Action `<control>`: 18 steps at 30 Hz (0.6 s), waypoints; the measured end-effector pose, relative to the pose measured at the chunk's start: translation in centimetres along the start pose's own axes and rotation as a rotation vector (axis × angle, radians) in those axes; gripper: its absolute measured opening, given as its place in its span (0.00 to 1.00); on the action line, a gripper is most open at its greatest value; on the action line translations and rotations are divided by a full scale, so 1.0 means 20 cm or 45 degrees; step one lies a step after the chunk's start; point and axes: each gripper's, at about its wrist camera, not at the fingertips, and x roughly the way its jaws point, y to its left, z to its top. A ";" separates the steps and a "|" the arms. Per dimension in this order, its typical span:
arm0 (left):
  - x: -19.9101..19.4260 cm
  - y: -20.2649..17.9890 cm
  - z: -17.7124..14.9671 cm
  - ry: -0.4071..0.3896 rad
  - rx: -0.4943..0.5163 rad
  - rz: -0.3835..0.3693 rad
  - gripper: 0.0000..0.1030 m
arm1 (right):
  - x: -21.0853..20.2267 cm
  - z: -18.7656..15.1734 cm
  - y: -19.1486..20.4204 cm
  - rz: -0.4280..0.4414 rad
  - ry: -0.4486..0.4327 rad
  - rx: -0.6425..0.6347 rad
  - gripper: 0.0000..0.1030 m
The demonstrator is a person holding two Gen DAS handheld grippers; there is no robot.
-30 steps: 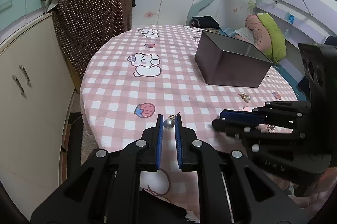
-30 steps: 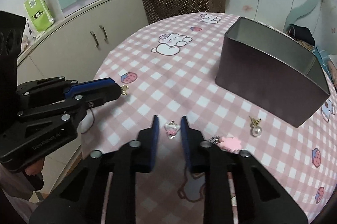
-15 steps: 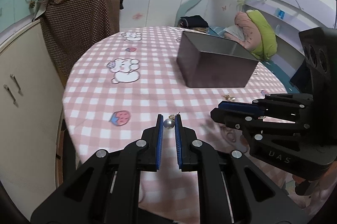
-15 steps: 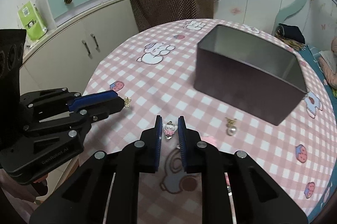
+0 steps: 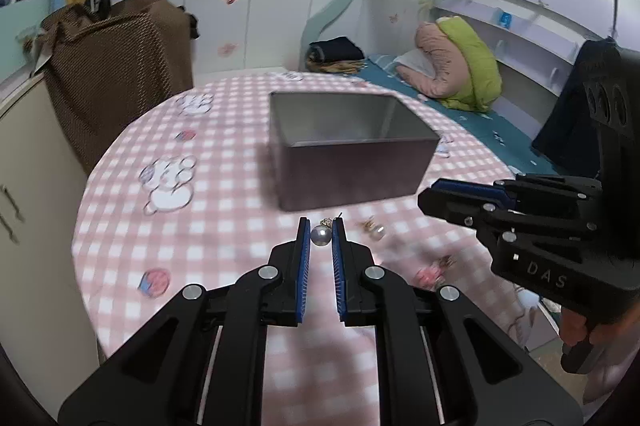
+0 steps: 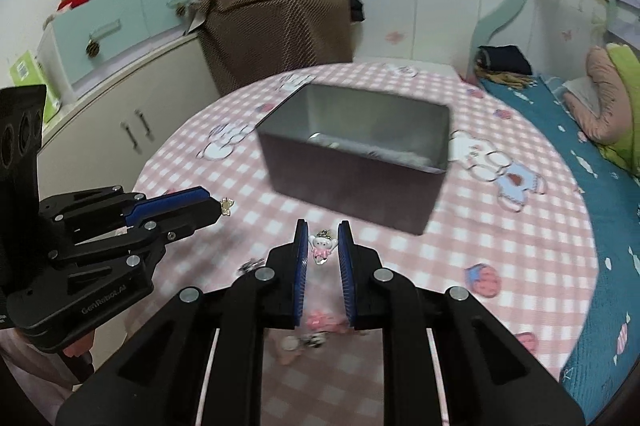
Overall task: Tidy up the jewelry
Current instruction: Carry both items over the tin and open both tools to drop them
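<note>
My left gripper (image 5: 321, 232) is shut on a pearl earring (image 5: 321, 235) and holds it above the pink checked tablecloth (image 5: 224, 226), just short of the open grey metal box (image 5: 352, 161). My right gripper (image 6: 323, 240) is shut on a small pink-and-white bear charm (image 6: 321, 249), also held up in front of the box (image 6: 356, 161). Each gripper shows in the other's view, the left one (image 6: 216, 207) with the earring's gold top (image 6: 227, 205) at its tip, the right one (image 5: 430, 197) at the right. A second pearl earring (image 5: 376, 230) and a pink charm (image 5: 426, 276) lie on the cloth.
The round table's edge drops off at the left toward white cupboards (image 6: 132, 113). A chair draped in brown dotted fabric (image 5: 116, 69) stands behind the table. A bed with pillows (image 5: 460, 69) lies to the right. More small charms (image 6: 316, 336) lie under my right gripper.
Both grippers have risen and moved forward toward the box with their pieces held. The box now looks closer and its inside shows.
</note>
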 end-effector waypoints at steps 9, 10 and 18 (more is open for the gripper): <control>0.05 -0.08 0.14 -0.055 0.057 0.000 0.11 | -0.06 0.12 -0.11 -0.041 -0.112 0.033 0.14; 0.06 -0.09 0.16 -0.057 0.062 0.001 0.11 | -0.06 0.13 -0.12 -0.039 -0.121 0.035 0.14; 0.12 -0.10 0.28 -0.091 0.086 0.000 0.11 | 0.00 0.23 -0.18 -0.037 -0.141 0.029 0.14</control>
